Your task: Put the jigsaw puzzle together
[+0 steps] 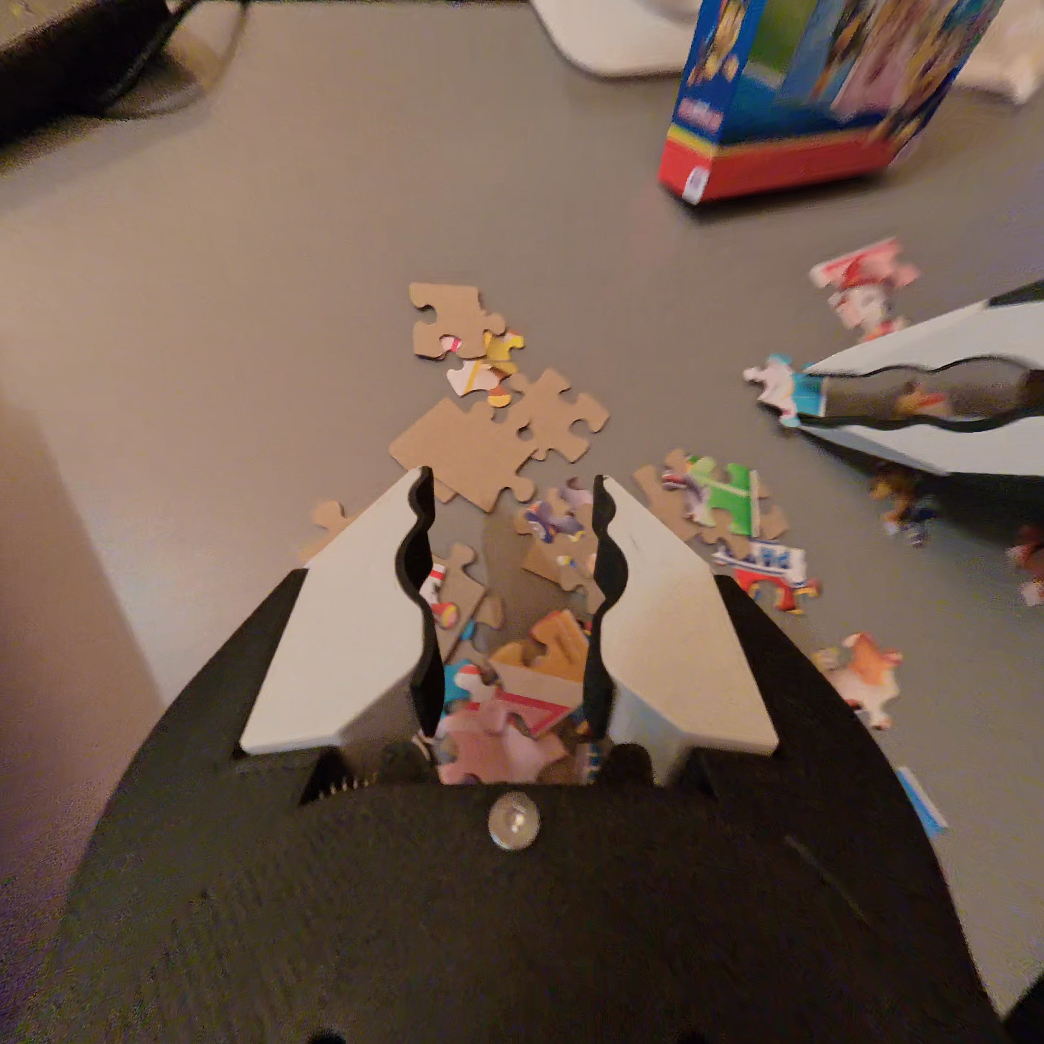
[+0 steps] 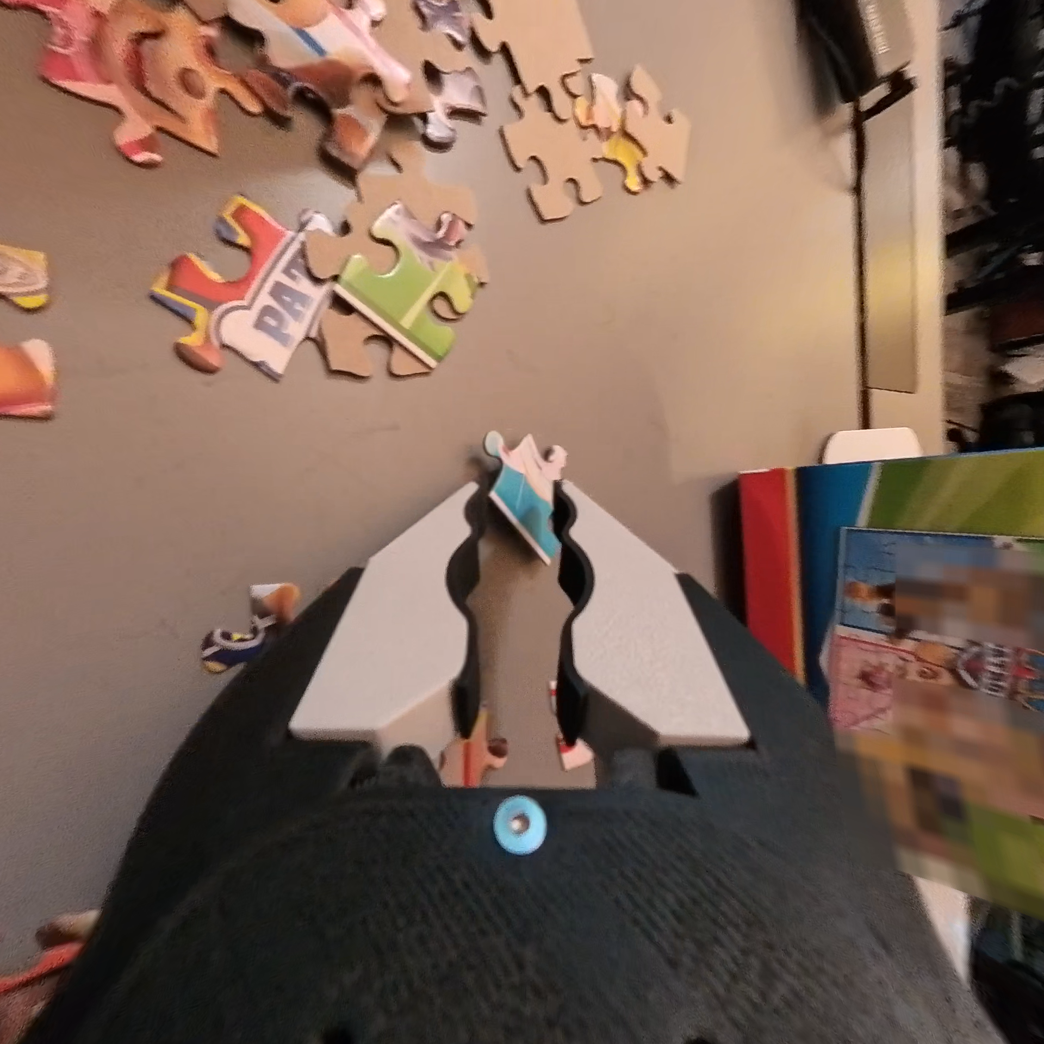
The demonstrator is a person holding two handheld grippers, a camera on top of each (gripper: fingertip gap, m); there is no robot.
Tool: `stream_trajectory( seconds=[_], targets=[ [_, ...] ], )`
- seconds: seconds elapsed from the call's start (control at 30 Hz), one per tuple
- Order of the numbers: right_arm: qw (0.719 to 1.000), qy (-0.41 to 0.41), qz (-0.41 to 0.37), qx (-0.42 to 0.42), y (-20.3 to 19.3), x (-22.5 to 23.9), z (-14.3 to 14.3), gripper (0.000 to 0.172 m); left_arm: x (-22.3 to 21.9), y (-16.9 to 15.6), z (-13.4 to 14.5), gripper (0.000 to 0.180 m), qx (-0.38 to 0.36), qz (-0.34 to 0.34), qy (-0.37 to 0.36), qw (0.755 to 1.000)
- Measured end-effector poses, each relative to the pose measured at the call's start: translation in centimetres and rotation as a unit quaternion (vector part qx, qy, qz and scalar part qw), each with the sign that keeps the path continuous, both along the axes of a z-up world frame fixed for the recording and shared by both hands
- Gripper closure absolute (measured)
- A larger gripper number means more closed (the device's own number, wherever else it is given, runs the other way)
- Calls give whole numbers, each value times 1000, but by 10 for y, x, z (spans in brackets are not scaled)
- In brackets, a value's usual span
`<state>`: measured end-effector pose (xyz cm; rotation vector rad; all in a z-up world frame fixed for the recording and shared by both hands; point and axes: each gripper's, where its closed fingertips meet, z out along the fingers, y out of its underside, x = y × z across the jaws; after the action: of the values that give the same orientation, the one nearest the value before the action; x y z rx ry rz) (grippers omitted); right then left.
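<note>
Desk [image 1: 226, 282]: one.
Box [image 1: 802, 96]: one, upright toward the far edge.
Left gripper [image 1: 511, 497]: one, jaws wide, bare, over mid-desk pieces [image 1: 469, 446], uncounted.
Right gripper [image 2: 520, 503]: one, narrow, clamping one teal piece [image 2: 528, 503].

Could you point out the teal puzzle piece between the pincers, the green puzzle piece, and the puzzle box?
Teal puzzle piece [image 2: 522, 497]: right wrist view, on its teal face.
Green puzzle piece [image 2: 401, 282]: right wrist view, on its green middle.
Puzzle box [image 1: 791, 169]: left wrist view, on its red bottom band.

table [image 1: 282, 282] grey | box [image 1: 791, 158] blue, red base | held piece [image 2: 525, 508] teal-white
</note>
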<state>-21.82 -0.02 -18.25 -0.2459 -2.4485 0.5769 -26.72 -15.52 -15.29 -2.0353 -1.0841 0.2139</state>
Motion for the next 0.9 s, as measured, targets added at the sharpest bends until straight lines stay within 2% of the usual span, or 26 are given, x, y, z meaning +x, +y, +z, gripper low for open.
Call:
stream_trajectory(
  seconds=[0.13, 0.27, 0.33, 0.4, 0.6, 0.7, 0.73, 0.8, 0.83, 0.9],
  targets=[
    [997, -43, 3, -56, -1, 12, 5, 134, -19, 6, -14, 119, -73, -52, -1, 996],
    [991, -58, -12, -124, 6, 15, 22, 133, -24, 15, -32, 116, -116, -90, -20, 989],
    [988, -56, -20, -142, 11, 14, 27, 133, -23, 14, -42, 123, -154, -100, -25, 983],
    [987, -50, -25, -151, 16, 13, 31, 133, -22, 18, -41, 143, -157, -105, -21, 982],
    [985, -34, -25, -166, 18, 8, 40, 133, -16, 19, -36, 146, -153, -109, -23, 982],
    [984, -25, -20, -175, 13, 7, 47, 133, -12, 29, -10, 146, -82, -102, -6, 991],
    [983, -20, -17, -182, 10, 7, 51, 133, -8, 35, 4, 146, -35, -103, -2, 994],
    [979, -8, -6, -204, -1, 7, 61, 132, 3, 54, 43, 146, 110, -113, -1, 988],
    [976, -1, 1, -218, -8, 8, 67, 131, 11, 63, 68, 146, 202, -122, -6, 972],
    [968, 21, 17, -251, -25, 11, 84, 125, 29, 71, 118, 147, 388, -147, -30, 909]
  ],
)
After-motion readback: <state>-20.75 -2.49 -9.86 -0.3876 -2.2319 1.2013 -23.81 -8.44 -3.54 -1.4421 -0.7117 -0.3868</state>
